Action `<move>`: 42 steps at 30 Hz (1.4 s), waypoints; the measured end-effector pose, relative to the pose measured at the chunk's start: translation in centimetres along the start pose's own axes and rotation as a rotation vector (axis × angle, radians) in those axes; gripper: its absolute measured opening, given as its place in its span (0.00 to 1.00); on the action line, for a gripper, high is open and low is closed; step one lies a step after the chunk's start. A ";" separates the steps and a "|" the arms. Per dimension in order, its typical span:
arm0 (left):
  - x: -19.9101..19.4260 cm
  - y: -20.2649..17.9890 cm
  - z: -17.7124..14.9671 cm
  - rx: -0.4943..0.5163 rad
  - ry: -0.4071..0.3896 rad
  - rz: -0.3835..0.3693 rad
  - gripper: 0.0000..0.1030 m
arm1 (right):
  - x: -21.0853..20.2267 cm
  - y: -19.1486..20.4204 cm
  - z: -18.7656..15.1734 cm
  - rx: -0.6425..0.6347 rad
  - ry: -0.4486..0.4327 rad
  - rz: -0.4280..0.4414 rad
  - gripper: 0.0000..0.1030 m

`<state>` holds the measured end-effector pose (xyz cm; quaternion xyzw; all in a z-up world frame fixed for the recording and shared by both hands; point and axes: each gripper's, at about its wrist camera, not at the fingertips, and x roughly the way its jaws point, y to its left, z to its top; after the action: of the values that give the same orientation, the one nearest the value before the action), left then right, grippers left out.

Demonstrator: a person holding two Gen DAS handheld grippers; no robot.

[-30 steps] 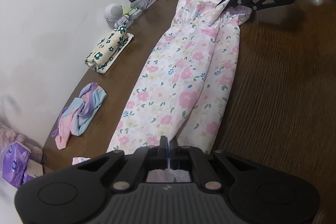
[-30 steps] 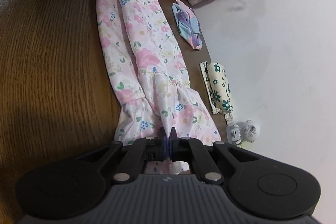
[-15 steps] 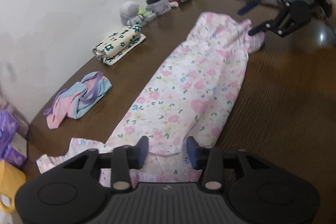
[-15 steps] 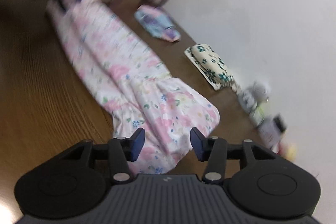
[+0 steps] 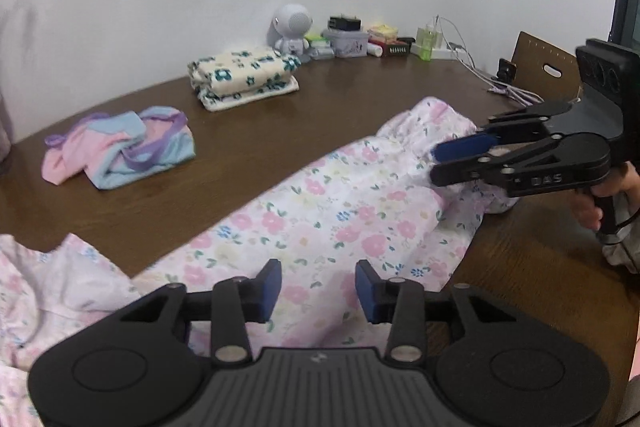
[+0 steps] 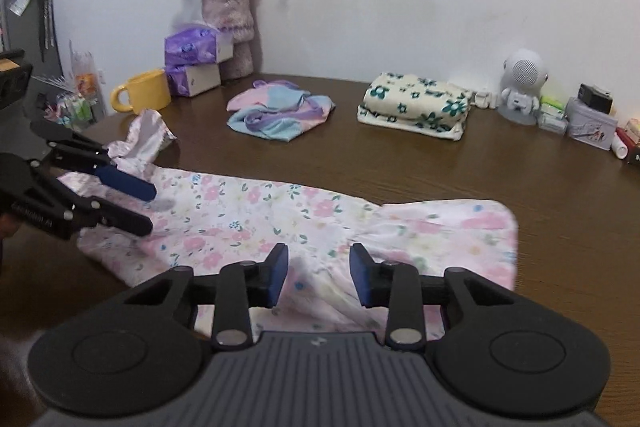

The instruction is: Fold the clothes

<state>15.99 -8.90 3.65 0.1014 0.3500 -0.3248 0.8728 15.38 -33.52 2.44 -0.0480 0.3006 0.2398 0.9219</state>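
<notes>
A long pink floral garment (image 5: 328,211) (image 6: 248,211) lies folded lengthwise on the brown table (image 6: 520,167). My left gripper (image 5: 319,289) hovers over one end of it; its jaws are apart and closing, and no cloth is pinched between the pads. My right gripper (image 6: 319,269) hovers over the other, wider end in the same way, jaws apart and closing with nothing gripped. Each gripper also shows in the other's view: the right gripper (image 5: 438,165) held by a hand, and the left gripper (image 6: 146,207) above the crumpled end.
Along the wall stand a folded cream floral cloth (image 6: 416,105), a crumpled pink-and-blue garment (image 6: 280,111), a white robot-shaped speaker (image 6: 522,83), small boxes, a yellow mug (image 6: 144,95), purple tissue packs (image 6: 192,51) and a flower vase (image 6: 232,27). Cables (image 5: 472,67) trail at the right corner.
Both grippers were shut on the garment's ends a second ago. They have let go, opened, lifted off the cloth and rolled upright, so the table now looks level.
</notes>
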 end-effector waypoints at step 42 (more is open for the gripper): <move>-1.1 1.7 -0.8 -0.075 -0.199 0.009 0.44 | -2.9 -2.3 -2.1 0.165 -0.133 -0.135 0.33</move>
<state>15.98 -6.72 3.72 0.0376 0.2729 -0.3162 0.9078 13.31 -37.24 2.33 0.0239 0.2534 0.1542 0.9547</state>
